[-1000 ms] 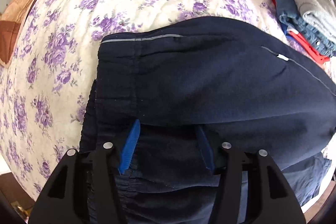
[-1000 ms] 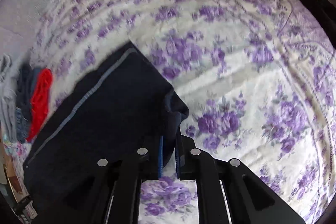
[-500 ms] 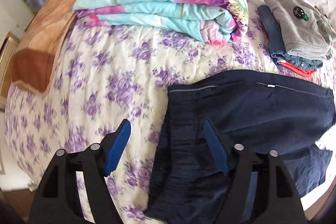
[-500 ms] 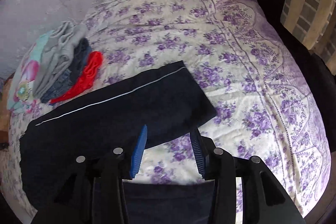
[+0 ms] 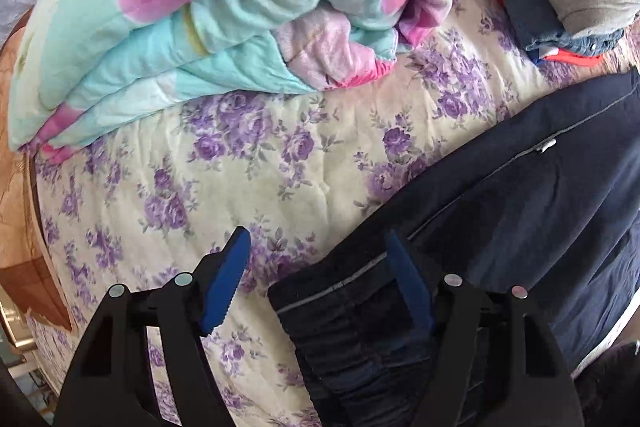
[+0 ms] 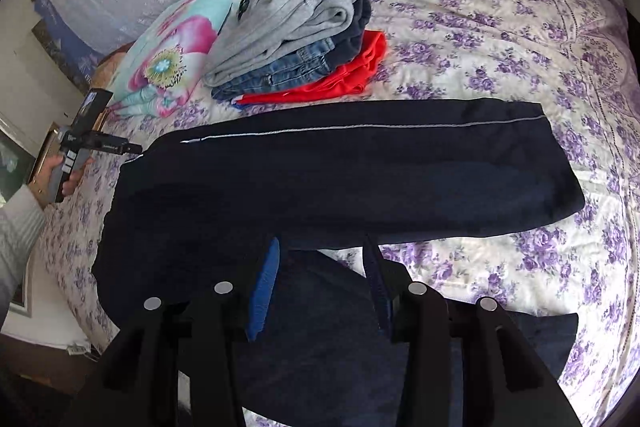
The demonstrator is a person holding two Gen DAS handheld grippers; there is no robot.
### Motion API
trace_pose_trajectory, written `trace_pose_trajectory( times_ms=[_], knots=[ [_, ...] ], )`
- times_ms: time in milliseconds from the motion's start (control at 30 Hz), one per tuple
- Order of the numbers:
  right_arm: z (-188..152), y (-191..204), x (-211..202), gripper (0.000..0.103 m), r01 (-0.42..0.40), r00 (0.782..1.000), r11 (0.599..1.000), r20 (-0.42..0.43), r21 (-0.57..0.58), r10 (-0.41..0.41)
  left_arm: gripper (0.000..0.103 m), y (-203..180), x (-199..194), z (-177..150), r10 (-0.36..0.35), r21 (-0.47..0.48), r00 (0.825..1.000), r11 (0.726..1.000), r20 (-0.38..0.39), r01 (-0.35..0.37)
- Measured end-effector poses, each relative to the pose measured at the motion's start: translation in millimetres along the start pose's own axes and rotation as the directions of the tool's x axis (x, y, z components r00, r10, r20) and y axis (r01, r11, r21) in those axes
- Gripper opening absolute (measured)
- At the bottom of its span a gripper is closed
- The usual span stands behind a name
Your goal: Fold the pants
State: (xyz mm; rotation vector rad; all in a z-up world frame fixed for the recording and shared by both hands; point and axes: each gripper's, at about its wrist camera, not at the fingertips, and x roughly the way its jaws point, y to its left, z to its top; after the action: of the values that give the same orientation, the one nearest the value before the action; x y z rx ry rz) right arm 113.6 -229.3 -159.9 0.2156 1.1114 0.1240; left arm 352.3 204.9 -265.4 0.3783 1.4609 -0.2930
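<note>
Dark navy pants (image 6: 340,171) with a thin grey side stripe lie flat on the bed, one leg folded over the other, hem to the right. In the left wrist view the pants (image 5: 500,211) fill the lower right, with the elastic waistband nearest. My left gripper (image 5: 320,247) is open and empty, above the waistband corner and the bedspread beside it. My right gripper (image 6: 320,247) is open and empty, above the near edge of the pants. The left gripper body (image 6: 86,143) shows in the right wrist view, held in a hand at the waist end.
The bed has a cream spread with purple flowers (image 6: 500,27). A folded turquoise and pink quilt (image 5: 200,7) lies at the back left. A stack of folded clothes, grey, denim and red (image 6: 296,39), sits behind the pants. A dark cloth (image 6: 340,327) lies under my right gripper.
Both grippers let go of the pants and opened. They pulled back and up, the left one swinging left off the waistband. The pants now lie flat.
</note>
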Motion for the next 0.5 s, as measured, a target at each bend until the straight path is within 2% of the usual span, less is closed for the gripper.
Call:
trace_pose_trajectory(
  times_ms=[167,233,267,300,367,500],
  knots=[
    [9,17,13,0.044,0.019,1.000,0.999,-0.018,-0.049,-0.019,0.066,-2,23,5,-0.115,0.096,0.991,0.988,-0.062,0.121],
    [13,24,21,0.044,0.014,0.999,0.997,-0.028,-0.075,-0.016,0.052,-2,26,6,-0.172,0.088,0.982,0.980,-0.074,0.179],
    [16,28,26,0.044,0.008,0.999,0.996,-0.040,-0.089,-0.012,0.024,-7,22,5,-0.224,0.116,0.972,0.966,-0.070,0.231],
    [20,32,31,0.044,-0.001,0.999,0.994,-0.048,-0.105,-0.004,0.018,-14,17,2,-0.238,0.144,0.969,0.959,-0.067,0.246],
    [29,43,38,0.044,-0.038,0.998,0.989,-0.054,-0.146,0.030,0.019,-26,17,-6,-0.213,0.206,0.975,0.953,-0.060,0.221],
    [61,71,57,0.044,-0.104,0.994,0.953,-0.047,-0.284,0.094,0.017,-26,14,-12,-0.215,0.185,0.976,0.958,-0.033,0.217]
  ],
)
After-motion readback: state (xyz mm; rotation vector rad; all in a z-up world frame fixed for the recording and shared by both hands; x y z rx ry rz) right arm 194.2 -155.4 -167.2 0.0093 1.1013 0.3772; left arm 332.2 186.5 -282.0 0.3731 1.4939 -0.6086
